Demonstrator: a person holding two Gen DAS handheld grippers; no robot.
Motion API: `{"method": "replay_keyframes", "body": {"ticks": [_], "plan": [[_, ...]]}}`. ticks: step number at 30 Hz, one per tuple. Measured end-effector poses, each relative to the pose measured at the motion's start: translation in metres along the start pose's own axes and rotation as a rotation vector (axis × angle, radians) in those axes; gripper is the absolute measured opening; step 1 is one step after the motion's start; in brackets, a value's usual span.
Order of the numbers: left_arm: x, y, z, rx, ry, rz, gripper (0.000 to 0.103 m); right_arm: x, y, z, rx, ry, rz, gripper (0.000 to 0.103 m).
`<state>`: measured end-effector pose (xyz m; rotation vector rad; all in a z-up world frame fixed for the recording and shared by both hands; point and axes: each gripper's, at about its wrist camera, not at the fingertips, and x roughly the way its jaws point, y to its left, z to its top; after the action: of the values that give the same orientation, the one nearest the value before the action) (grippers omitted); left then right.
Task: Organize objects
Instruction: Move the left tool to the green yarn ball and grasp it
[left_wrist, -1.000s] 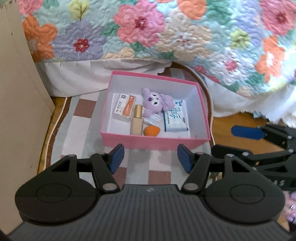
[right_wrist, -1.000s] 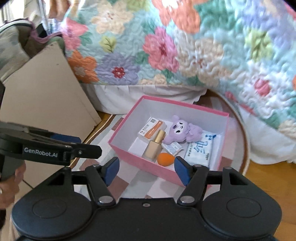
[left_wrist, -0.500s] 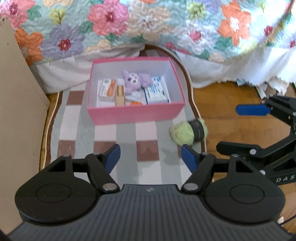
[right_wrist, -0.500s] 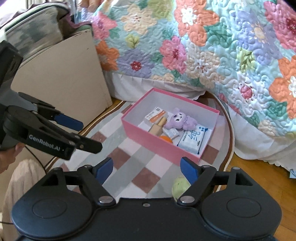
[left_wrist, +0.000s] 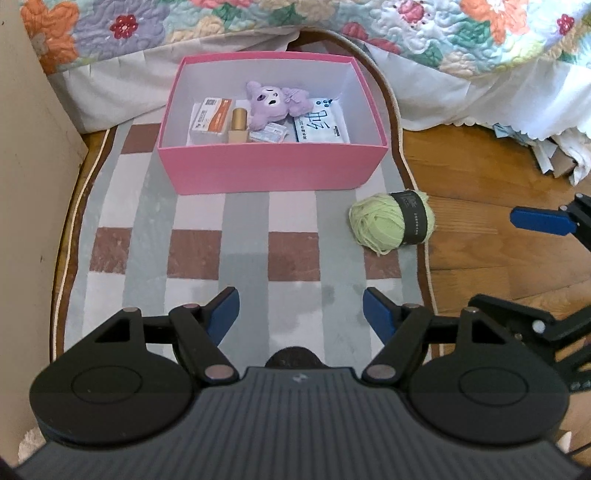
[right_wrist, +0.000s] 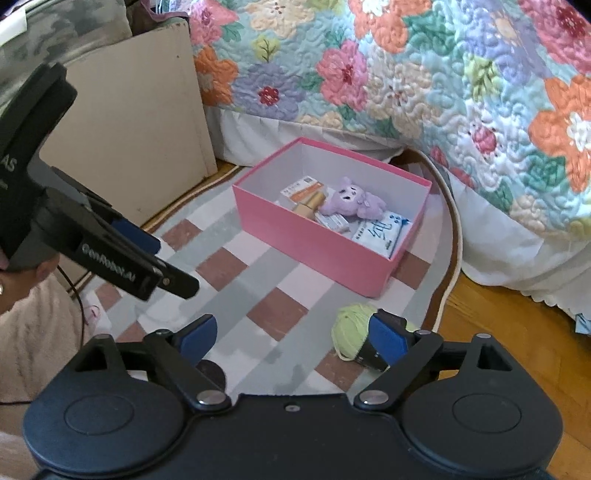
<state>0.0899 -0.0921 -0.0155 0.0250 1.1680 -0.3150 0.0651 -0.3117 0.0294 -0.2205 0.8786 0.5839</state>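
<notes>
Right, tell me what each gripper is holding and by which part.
Nothing is held. The left gripper and right gripper both stand open and empty over the rug; the yarn ball lies loose there.

Yarn ball (left_wrist: 392, 220) on rug (left_wrist: 243, 258), right-front of box (left_wrist: 271, 168).

A home bedroom — a bed with a floral quilt (right_wrist: 424, 74) and white skirt fills the upper frame, above a checked rug (left_wrist: 243, 258) on wooden floor (left_wrist: 480, 236).
</notes>
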Motion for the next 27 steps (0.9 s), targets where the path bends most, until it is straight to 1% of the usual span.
{"method": "replay_keyframes", "body": {"ticks": [4,7,8,9,11,14,16,17,19,21,25,26,27], "plan": [[0.011,-0.009,0.004,0.006,-0.016,-0.012,0.073,0.013,-0.016,-0.014,-0.004,-0.040,-0.002,0.092],[0.021,-0.018,0.008,0.013,-0.063,-0.012,0.075,0.025,-0.030,-0.028,-0.011,-0.091,-0.003,0.092],[0.024,-0.024,0.008,0.037,-0.085,-0.023,0.075,0.030,-0.035,-0.032,-0.008,-0.105,-0.003,0.092],[0.028,-0.028,0.009,0.055,-0.092,-0.050,0.075,0.037,-0.040,-0.037,0.005,-0.118,-0.008,0.092],[0.038,-0.035,0.010,0.043,-0.086,-0.080,0.075,0.053,-0.049,-0.047,0.047,-0.135,-0.045,0.092],[0.052,-0.050,0.011,0.093,-0.124,-0.047,0.075,0.075,-0.063,-0.062,0.096,-0.137,-0.059,0.092],[0.064,-0.057,0.012,0.114,-0.145,-0.030,0.075,0.087,-0.070,-0.070,0.090,-0.140,-0.078,0.092],[0.072,-0.060,0.013,0.118,-0.150,-0.034,0.075,0.093,-0.073,-0.074,0.076,-0.144,-0.098,0.092],[0.089,-0.062,0.017,0.100,-0.142,-0.040,0.075,0.104,-0.076,-0.079,0.035,-0.161,-0.124,0.092],[0.109,-0.062,0.022,0.063,-0.126,-0.053,0.075,0.114,-0.080,-0.084,0.013,-0.171,-0.132,0.092],[0.143,-0.059,0.028,-0.006,-0.140,-0.127,0.075,0.139,-0.087,-0.089,-0.013,-0.148,-0.145,0.092],[0.151,-0.058,0.030,-0.023,-0.134,-0.148,0.073,0.144,-0.090,-0.090,-0.003,-0.143,-0.141,0.092],[0.160,-0.057,0.033,-0.023,-0.102,-0.188,0.072,0.148,-0.093,-0.091,0.013,-0.139,-0.132,0.092]]}}
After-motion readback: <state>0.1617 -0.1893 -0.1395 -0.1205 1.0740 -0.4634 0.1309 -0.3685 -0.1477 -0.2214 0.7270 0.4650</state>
